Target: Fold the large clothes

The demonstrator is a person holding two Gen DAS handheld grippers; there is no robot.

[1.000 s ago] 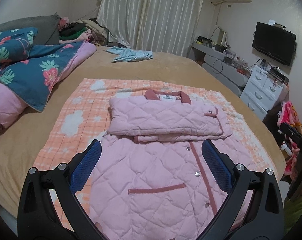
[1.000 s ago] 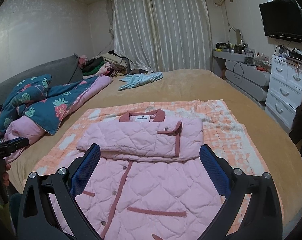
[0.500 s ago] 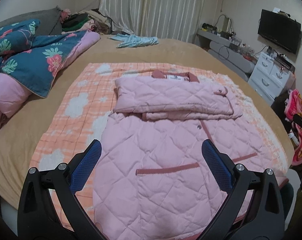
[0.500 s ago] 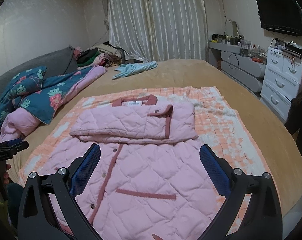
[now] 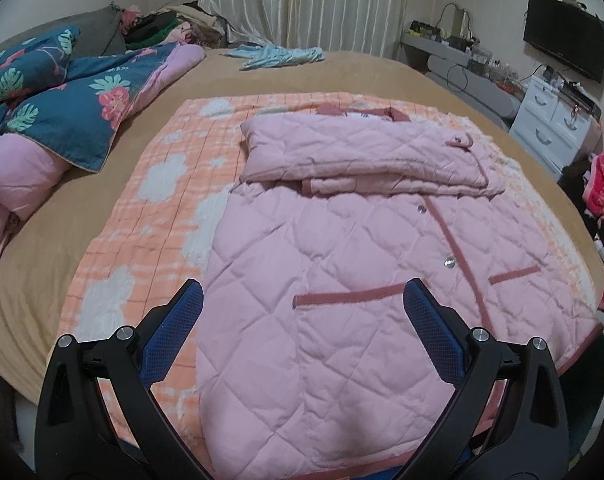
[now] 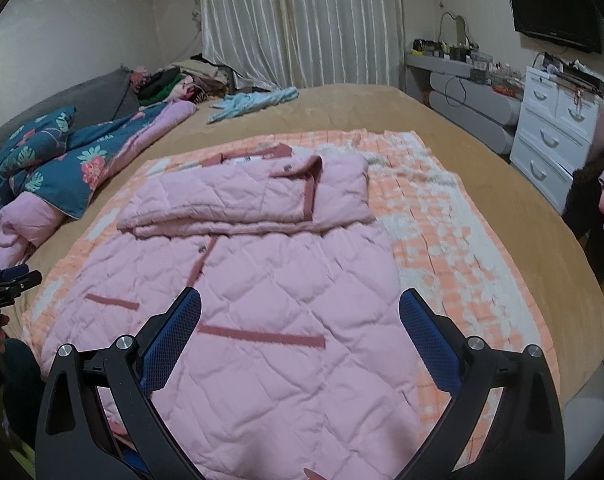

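Observation:
A pink quilted jacket (image 5: 342, 264) (image 6: 270, 280) with dark pink trim lies flat on an orange-and-white checked blanket (image 5: 158, 184) (image 6: 434, 216) on the bed. Its sleeves are folded across the chest in a band below the collar (image 5: 362, 114). My left gripper (image 5: 302, 312) hovers open over the jacket's lower left part, near the hem. Over the lower right part my right gripper (image 6: 300, 316) hangs open too. Nothing is between either pair of blue-padded fingers (image 5: 174, 332).
A teal floral quilt (image 5: 62, 96) is heaped at the left of the tan bed (image 5: 362, 76). A light blue garment (image 5: 278, 54) lies at the far side. White drawers (image 6: 554, 140) and a wall TV (image 6: 554, 8) stand right. The left gripper's tip (image 6: 10, 284) shows at the right view's left edge.
Both grippers have dropped lower and closer to the jacket's hem. The jacket now fills more of each view. Both stayed open.

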